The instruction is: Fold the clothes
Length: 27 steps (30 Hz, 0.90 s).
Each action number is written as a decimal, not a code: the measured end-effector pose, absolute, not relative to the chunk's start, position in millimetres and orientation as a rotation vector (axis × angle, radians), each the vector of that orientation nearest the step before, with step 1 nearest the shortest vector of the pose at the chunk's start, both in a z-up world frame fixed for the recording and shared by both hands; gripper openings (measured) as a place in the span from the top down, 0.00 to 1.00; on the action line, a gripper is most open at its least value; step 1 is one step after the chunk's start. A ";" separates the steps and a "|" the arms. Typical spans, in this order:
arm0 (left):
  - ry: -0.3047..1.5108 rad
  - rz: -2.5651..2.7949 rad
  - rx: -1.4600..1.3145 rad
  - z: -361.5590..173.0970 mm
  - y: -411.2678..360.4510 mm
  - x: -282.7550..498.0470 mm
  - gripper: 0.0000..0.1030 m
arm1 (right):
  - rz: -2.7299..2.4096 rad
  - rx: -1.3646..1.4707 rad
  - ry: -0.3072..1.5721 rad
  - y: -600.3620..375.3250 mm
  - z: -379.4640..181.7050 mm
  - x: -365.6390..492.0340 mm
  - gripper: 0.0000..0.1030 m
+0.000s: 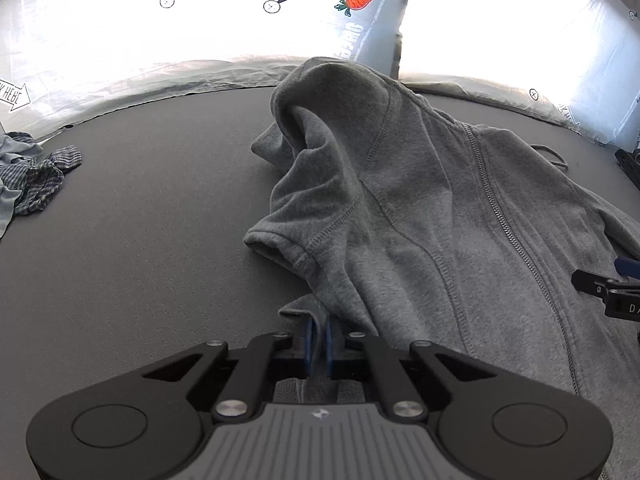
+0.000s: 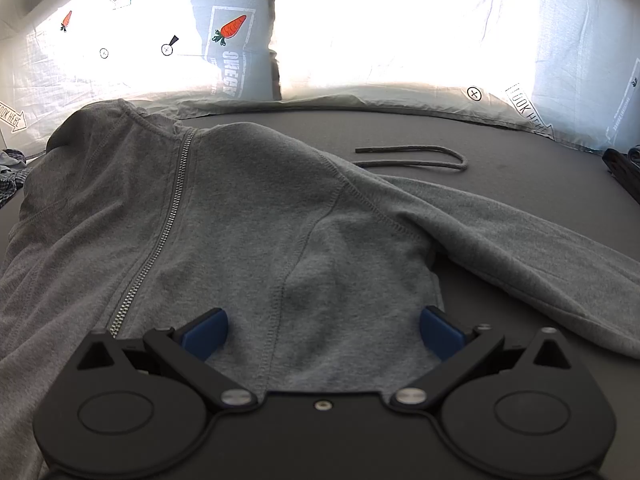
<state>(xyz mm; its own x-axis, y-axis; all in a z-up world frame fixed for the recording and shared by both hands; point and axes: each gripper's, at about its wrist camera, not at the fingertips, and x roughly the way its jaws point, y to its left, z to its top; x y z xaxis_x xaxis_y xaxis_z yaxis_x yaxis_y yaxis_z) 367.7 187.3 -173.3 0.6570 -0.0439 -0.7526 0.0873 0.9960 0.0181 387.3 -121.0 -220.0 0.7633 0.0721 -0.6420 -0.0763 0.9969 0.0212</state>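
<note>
**Left tongs clamped on hoodie hem, right tongs spread**

Your left gripper (image 1: 319, 338) pinches the hem of the grey zip-front fleece hoodie (image 1: 420, 216). Your right gripper (image 2: 323, 330) hangs agape over its front panel. The hoodie lies on the dark grey table (image 1: 140, 220); crumpled plaid cloth (image 1: 38, 176) sits far left.

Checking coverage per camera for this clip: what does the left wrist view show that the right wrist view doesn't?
Only the left wrist view: the left claw shut on the hoodie's hem, and the bunched left sleeve.
Only the right wrist view: the open right claw over the fabric, the outstretched sleeve, and a loose drawstring.
Both: the gray zip hoodie, the dark table, and the plaid clothes.
</note>
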 end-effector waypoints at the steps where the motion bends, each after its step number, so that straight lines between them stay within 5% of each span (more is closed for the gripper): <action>1: 0.836 -0.058 0.083 -167.7 188.3 366.0 0.98 | 0.080 -0.006 0.698 -121.1 -220.1 387.3 0.00; 7: 0.661 0.137 0.268 -109.8 212.8 361.2 1.00 | 0.080 -0.006 0.698 -121.3 -220.0 386.8 0.00; 12: 0.627 0.094 0.130 -64.4 272.6 380.2 0.97 | 0.080 -0.008 0.698 -121.6 -220.2 386.8 0.00; 21: 0.908 -0.120 -0.070 -144.4 242.0 378.2 0.80 | 0.082 -0.011 0.698 -121.8 -220.4 387.4 0.00; 23: 0.921 -0.126 -0.090 -154.0 234.3 375.1 0.64 | 0.082 -0.011 0.698 -122.0 -220.5 387.4 0.00; 27: 0.962 -0.117 -0.078 -170.0 224.5 376.6 0.61 | 0.080 -0.012 0.698 -121.8 -220.5 387.2 0.00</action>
